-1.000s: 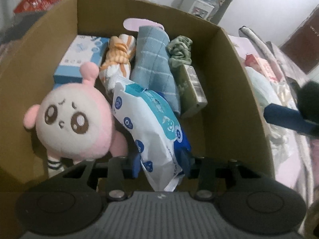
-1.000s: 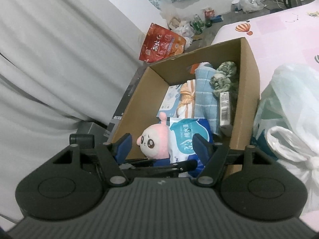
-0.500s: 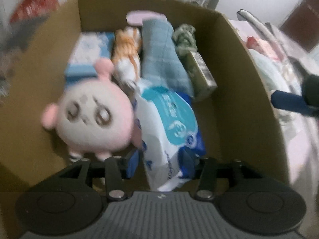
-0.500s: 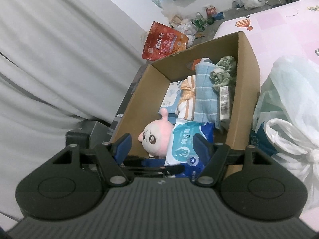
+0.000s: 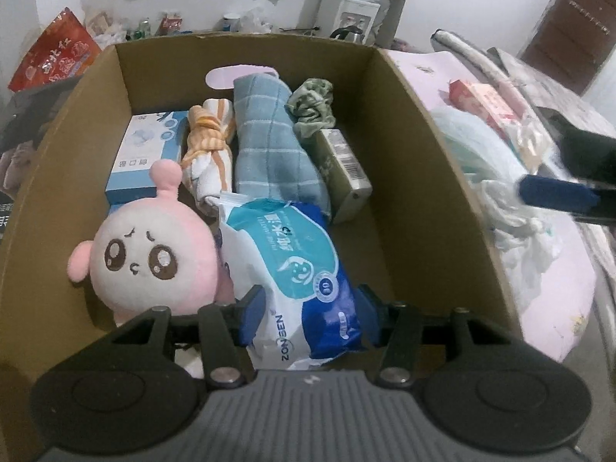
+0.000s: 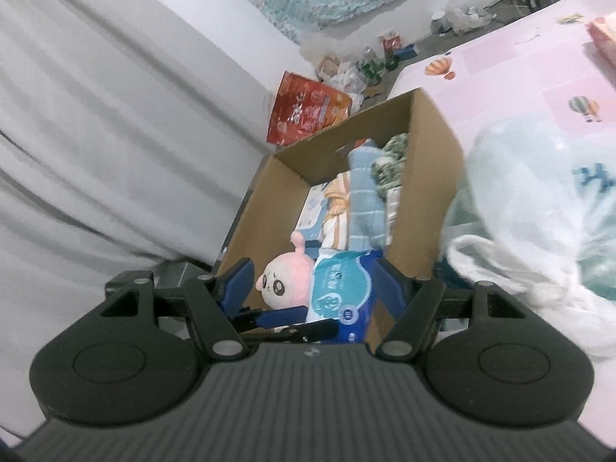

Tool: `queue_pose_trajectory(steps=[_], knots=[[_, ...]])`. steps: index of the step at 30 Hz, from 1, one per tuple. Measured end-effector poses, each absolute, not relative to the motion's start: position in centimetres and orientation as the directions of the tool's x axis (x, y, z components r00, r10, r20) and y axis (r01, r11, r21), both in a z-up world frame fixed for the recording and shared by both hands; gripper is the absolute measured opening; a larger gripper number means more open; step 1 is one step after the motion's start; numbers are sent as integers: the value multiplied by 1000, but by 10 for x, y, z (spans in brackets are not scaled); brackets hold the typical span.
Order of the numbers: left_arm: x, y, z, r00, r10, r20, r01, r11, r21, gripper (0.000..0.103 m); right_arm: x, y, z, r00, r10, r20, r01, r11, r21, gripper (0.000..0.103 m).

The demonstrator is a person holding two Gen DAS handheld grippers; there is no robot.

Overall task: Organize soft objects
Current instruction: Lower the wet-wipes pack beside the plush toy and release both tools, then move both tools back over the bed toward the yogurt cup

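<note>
A cardboard box [image 5: 423,146] sits with its top open, packed with soft things. The left claw [image 5: 308,319] hangs over the near end of it, pointing steeply down, and a wet wipes pack [image 5: 292,269] lies between its blue fingers [image 5: 252,313]. The jaws stand a little off the pack on either side, so the left claw looks released, with the pack resting on the box's contents rather than pinched.

Seen from the left wrist, a pink plush toy [image 5: 150,258] leans against the pack at nine o'clock from it. Toward twelve o'clock lies a folded blue towel [image 5: 273,146], with an orange-striped cloth [image 5: 210,142] knotted just beside it on the left and a blue-and-white carton [image 5: 144,154] further left against the wall. A green scrunchie [image 5: 312,106] sits at the far end at about one o'clock, touching a slim green box [image 5: 342,169] that runs back toward the pack.

The right claw [image 6: 312,288] hovers outside the near end of the box, its jaws spread wide and nothing between them; the plush and the wipes pack show beyond it, inside the box. At three o'clock from the box a white plastic bag [image 6: 539,208] lies on a pink bedsheet [image 6: 512,61]. A red snack bag [image 6: 304,109] stands on the floor behind the box.
</note>
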State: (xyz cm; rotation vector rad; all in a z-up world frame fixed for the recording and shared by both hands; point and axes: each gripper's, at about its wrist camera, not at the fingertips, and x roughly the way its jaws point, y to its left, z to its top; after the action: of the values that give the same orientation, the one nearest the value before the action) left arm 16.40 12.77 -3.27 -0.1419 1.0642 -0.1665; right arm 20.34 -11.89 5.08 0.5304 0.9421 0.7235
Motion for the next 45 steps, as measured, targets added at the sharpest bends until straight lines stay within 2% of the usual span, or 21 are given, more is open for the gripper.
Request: queue_pose_trajectory(steps=[5, 9, 13, 15, 17, 20, 29, 35, 45], knots=[[160, 131, -30, 496, -148, -856, 29, 988, -154, 51, 199, -153, 48, 430, 731, -530, -276, 665, 694, 68], [153, 130, -14, 534, -231, -813, 56, 969, -239, 52, 198, -177, 41, 455, 718, -526, -240, 668, 705, 68], [162, 123, -27, 446, -375, -813, 72, 920, -385, 52, 198, -189, 34, 463, 714, -525, -212, 664, 717, 68], [169, 122, -42, 391, -399, -829, 43, 908, -417, 52, 197, -192, 30, 458, 716, -527, -207, 662, 720, 69], [173, 123, -53, 374, -364, -853, 11, 921, -388, 48, 195, -195, 29, 457, 716, -528, -205, 662, 721, 69], [173, 131, -54, 381, -363, -850, -24, 916, -401, 48, 195, -196, 28, 460, 716, -525, -202, 661, 723, 69], [166, 130, -48, 402, -267, -876, -20, 954, -300, 49, 194, -212, 21, 474, 716, -513, -182, 650, 738, 69], [159, 117, -39, 445, -196, -874, -3, 975, -221, 58, 188, -229, 16, 494, 712, -500, -167, 641, 749, 70], [144, 108, -4, 552, -169, -817, -15, 977, -212, 68, 175, -270, -2, 548, 675, -494, -113, 645, 756, 74]])
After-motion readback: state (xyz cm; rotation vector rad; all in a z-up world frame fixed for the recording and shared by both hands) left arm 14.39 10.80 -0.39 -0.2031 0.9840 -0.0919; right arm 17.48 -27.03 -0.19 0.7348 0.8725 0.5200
